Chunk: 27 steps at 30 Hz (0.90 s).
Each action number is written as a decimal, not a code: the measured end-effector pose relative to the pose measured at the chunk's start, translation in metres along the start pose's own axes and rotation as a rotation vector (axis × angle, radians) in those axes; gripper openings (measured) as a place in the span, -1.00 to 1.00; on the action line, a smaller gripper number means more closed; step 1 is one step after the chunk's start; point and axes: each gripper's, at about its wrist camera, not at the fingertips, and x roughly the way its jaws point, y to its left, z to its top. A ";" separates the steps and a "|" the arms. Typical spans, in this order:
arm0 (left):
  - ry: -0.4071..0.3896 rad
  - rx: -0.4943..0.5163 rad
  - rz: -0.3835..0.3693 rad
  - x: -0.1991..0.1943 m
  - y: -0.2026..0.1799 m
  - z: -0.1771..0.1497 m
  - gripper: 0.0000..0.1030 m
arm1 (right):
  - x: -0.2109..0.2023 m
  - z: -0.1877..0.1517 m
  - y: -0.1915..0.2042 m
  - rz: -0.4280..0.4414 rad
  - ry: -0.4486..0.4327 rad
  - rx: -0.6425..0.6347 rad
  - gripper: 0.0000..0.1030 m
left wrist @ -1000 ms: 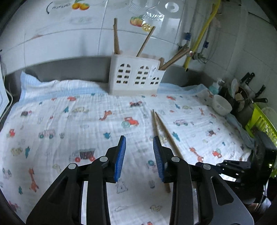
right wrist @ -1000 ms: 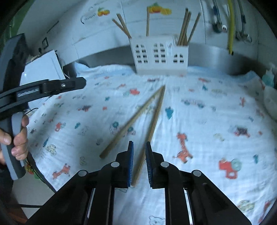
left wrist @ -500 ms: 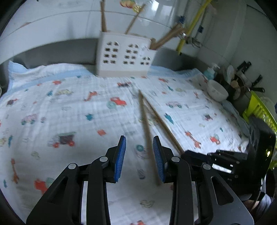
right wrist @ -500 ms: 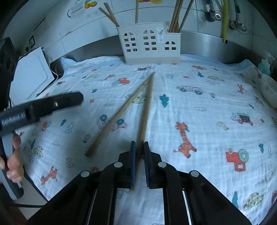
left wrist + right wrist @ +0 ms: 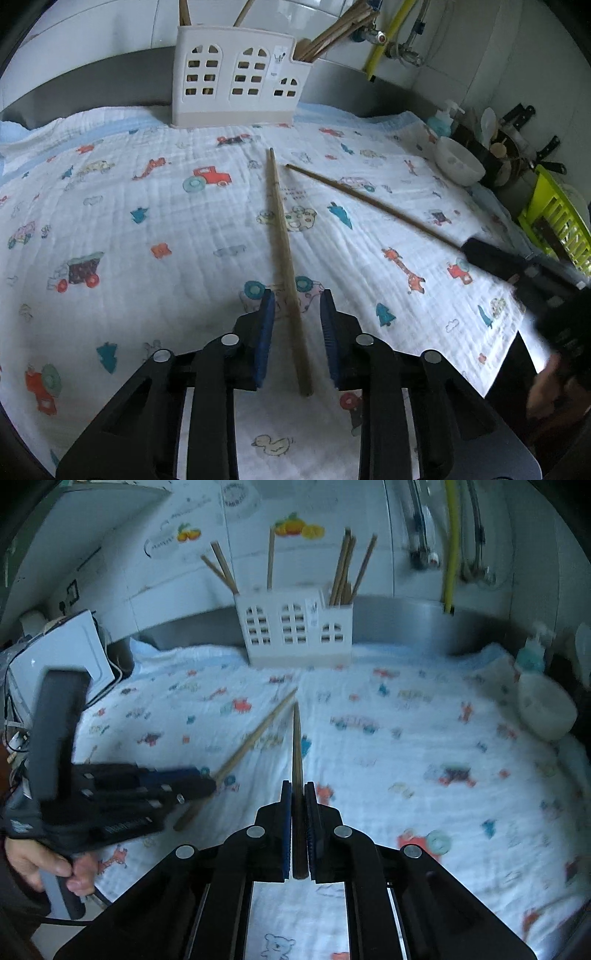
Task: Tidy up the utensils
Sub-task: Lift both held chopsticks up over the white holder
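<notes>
While left claw (image 5: 294, 314) closes astride lying chopstick (image 5: 282, 236) (pads not touching), we risk rolling it; right claw (image 5: 298, 825) clamps raised chopstick (image 5: 296, 753), may pivot.

Two chopsticks (image 5: 280, 229) on the cloth (image 5: 110, 221) (before the holder (image 5: 236, 74)).

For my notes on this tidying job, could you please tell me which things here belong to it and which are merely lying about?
Belonging:
- chopstick in right tongs
- chopstick between closing left tongs
- white holder

Lying about:
- bowl
- soap bottle
- green rack
</notes>
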 end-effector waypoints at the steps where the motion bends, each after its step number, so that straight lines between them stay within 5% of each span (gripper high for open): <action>1: 0.003 0.001 0.003 0.002 -0.001 -0.001 -0.58 | -0.005 0.004 0.000 0.000 -0.016 -0.007 -0.87; 17: 0.009 -0.003 0.074 0.011 -0.006 0.005 -0.89 | -0.043 0.039 0.001 0.014 -0.151 -0.064 -0.87; 27: -0.167 -0.018 0.027 -0.046 0.007 0.040 -0.90 | -0.044 0.058 0.001 0.048 -0.163 -0.085 -0.87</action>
